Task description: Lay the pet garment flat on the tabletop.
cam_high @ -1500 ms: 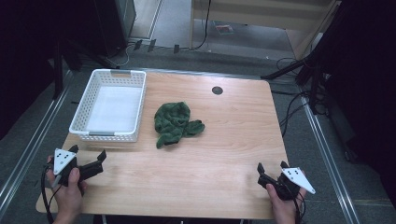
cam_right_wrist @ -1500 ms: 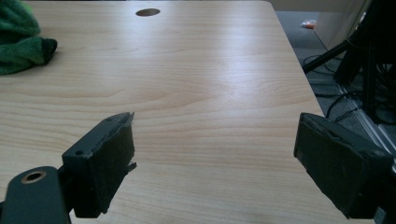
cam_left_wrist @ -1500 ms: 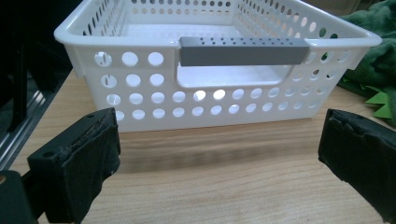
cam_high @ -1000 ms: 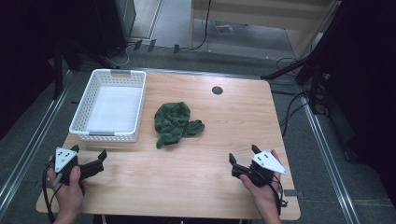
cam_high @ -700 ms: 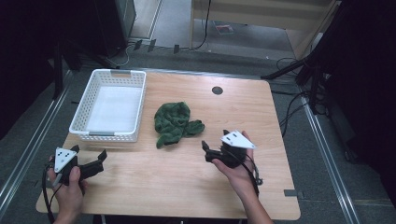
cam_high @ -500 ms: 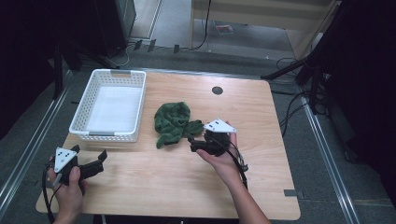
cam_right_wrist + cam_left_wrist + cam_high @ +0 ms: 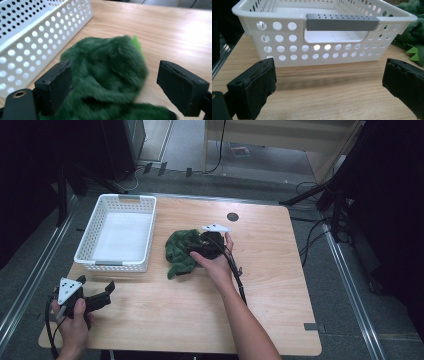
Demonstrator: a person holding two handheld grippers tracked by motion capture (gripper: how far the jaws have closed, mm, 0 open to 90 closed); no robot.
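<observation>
Right gripper view looks between the right gripper's (image 7: 113,87) wide-apart jaws at the fuzzy green cloth (image 7: 107,75), nothing pinched; beyond it stands the white basket (image 7: 37,32). Left gripper view adds the basket's grey handle (image 7: 342,22) past the left gripper's (image 7: 329,87) spread, empty jaws. High view shows the cloth mid-table beside the basket; the right hand (image 7: 216,262) has swept in from the table's near right corner.
</observation>
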